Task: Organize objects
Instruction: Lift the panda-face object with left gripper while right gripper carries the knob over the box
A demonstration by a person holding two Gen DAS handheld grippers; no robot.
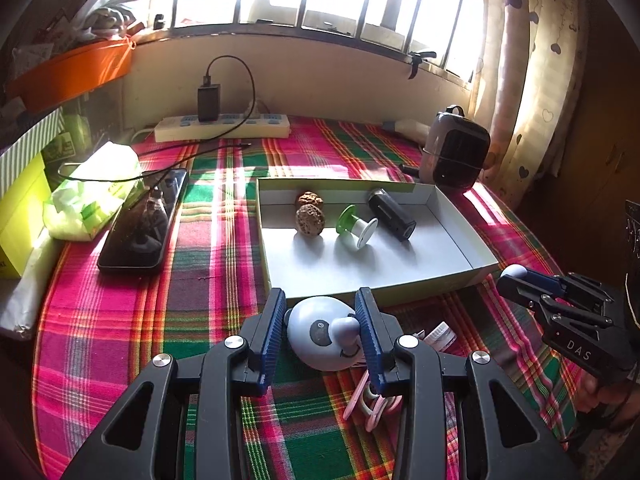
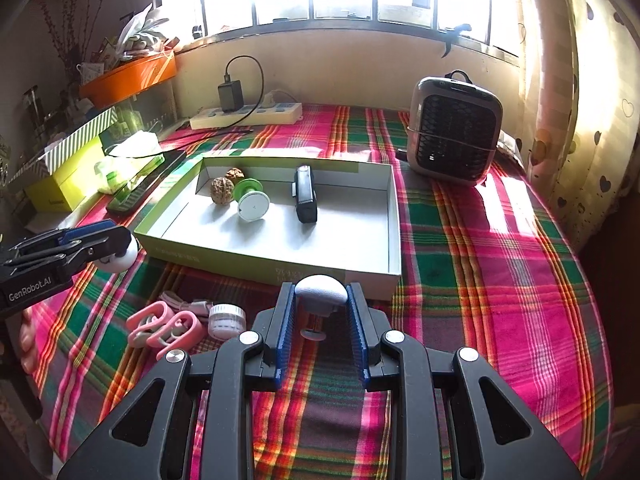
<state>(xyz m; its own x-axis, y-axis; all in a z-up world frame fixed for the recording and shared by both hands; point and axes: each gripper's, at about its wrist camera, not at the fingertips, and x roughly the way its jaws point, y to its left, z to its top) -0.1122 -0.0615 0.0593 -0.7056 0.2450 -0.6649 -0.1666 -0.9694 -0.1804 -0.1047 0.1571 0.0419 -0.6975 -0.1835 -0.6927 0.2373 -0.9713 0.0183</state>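
- The left gripper (image 1: 322,322) is clamped on a pale blue round toy (image 1: 320,338) with a dark eye patch and a drawn smile; the toy sits between the blue ribbed pads (image 1: 272,340), just short of the near wall of the box (image 1: 460,280).
- The right gripper (image 2: 320,306) is closed on a small white knob (image 2: 320,290) with a rounded cap and a thin stem ending in a little foot; it is held near the box's near wall (image 2: 280,270).
- The box is shallow, green outside and white inside, and rests on the plaid cloth (image 2: 480,260) that covers the worktop.
- Inside the box, towards its far side, lie two brown wrinkled walnuts (image 1: 310,218), one behind the other; a green and white spool (image 1: 356,226) on its side just beside them; and a black cylinder (image 1: 392,214) further right, apart from the spool.
- On the cloth outside the box, near the left gripper, lie pink clips (image 2: 166,326) and a small clear jar (image 2: 227,320) with a white lid, touching or nearly so.
- Further off stand a small grey heater (image 2: 456,128), a white power strip (image 1: 222,126) with a black charger plugged in, a black phone (image 1: 142,222) and a pack of tissues (image 1: 94,192).
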